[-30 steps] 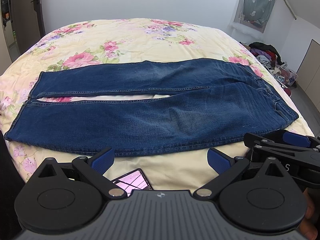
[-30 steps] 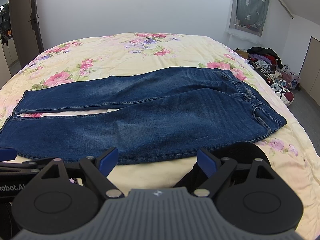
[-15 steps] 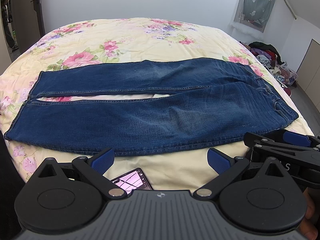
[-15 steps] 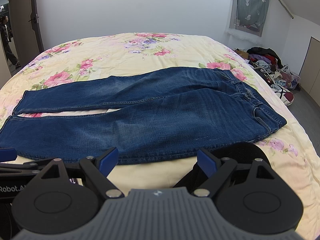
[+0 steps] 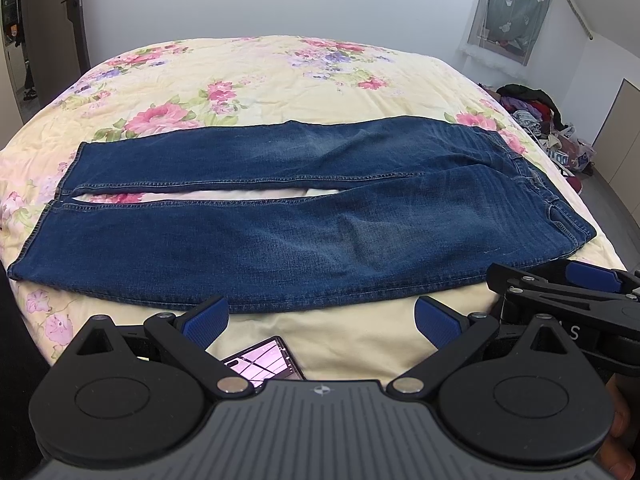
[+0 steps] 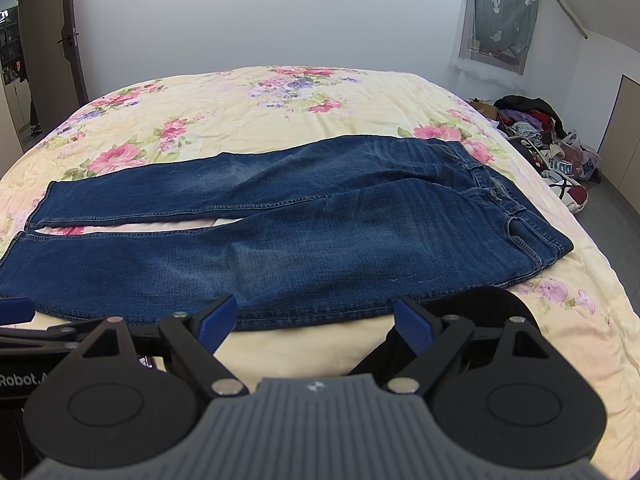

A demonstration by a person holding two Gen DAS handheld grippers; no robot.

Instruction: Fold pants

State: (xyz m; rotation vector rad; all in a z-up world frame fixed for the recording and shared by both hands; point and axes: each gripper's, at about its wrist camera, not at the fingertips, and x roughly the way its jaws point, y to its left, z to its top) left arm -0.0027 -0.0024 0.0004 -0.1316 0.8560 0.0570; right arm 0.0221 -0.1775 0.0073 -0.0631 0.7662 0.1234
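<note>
While spread flat across mid-frame on cream floral bedspread (image 5: 280, 80), dark blue denim pants (image 5: 304, 240): waistband right, hems left. Left gripper (image 5: 322, 318) and right gripper (image 6: 316, 318) at bottom frame, jaws wide, empty, just short of near leg edge.

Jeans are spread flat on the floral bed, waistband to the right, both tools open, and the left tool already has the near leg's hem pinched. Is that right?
Not quite. The left tool holds nothing: the left wrist view shows its jaws open with bare bedspread between them, short of the jeans. The rest stands: jeans flat, waistband to the right, and the right tool open too.
</note>
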